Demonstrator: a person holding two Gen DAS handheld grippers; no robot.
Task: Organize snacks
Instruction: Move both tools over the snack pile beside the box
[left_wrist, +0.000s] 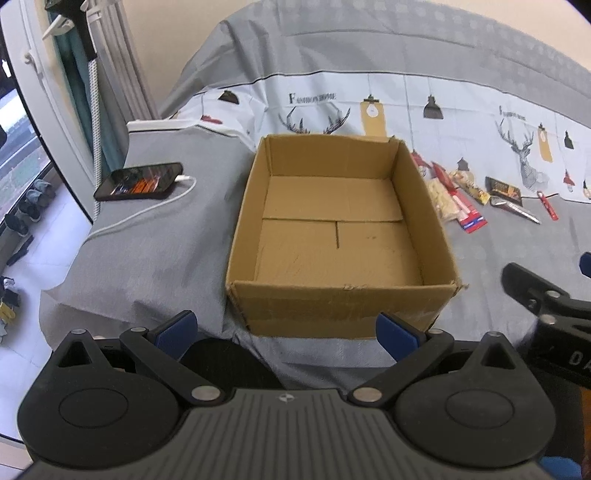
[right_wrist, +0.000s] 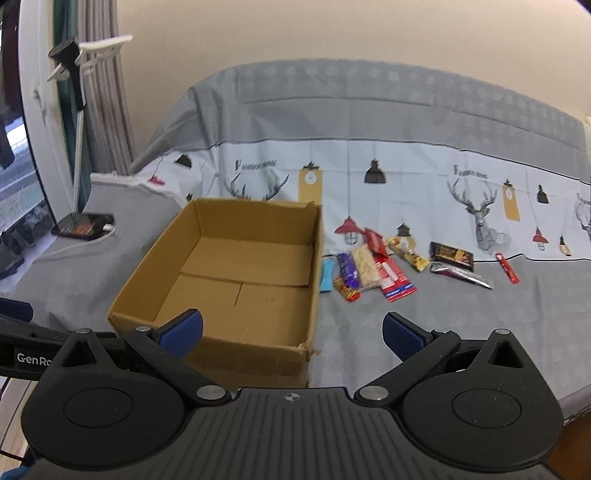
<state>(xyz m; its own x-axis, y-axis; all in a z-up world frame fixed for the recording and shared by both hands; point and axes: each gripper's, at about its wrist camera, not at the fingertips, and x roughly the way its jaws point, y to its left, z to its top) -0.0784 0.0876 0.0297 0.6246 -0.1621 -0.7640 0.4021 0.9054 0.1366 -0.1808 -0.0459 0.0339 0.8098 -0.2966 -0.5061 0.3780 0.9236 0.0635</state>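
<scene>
Both tongs (left_wrist: 286, 328) (right_wrist: 292, 330) gape empty; cardboard box (left_wrist: 343, 295) wall hides some snacks (left_wrist: 441, 195).

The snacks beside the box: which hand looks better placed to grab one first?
Probably the right. The snacks lie right of the cardboard box, ahead of the open right gripper. The left gripper, also open, faces the box's near wall.

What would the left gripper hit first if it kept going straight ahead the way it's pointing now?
Most likely the cardboard box. The open left gripper points at its near wall, with only grey bedcover between them. How high the gripper is held is unclear, so it might pass over the rim into the empty inside.
</scene>
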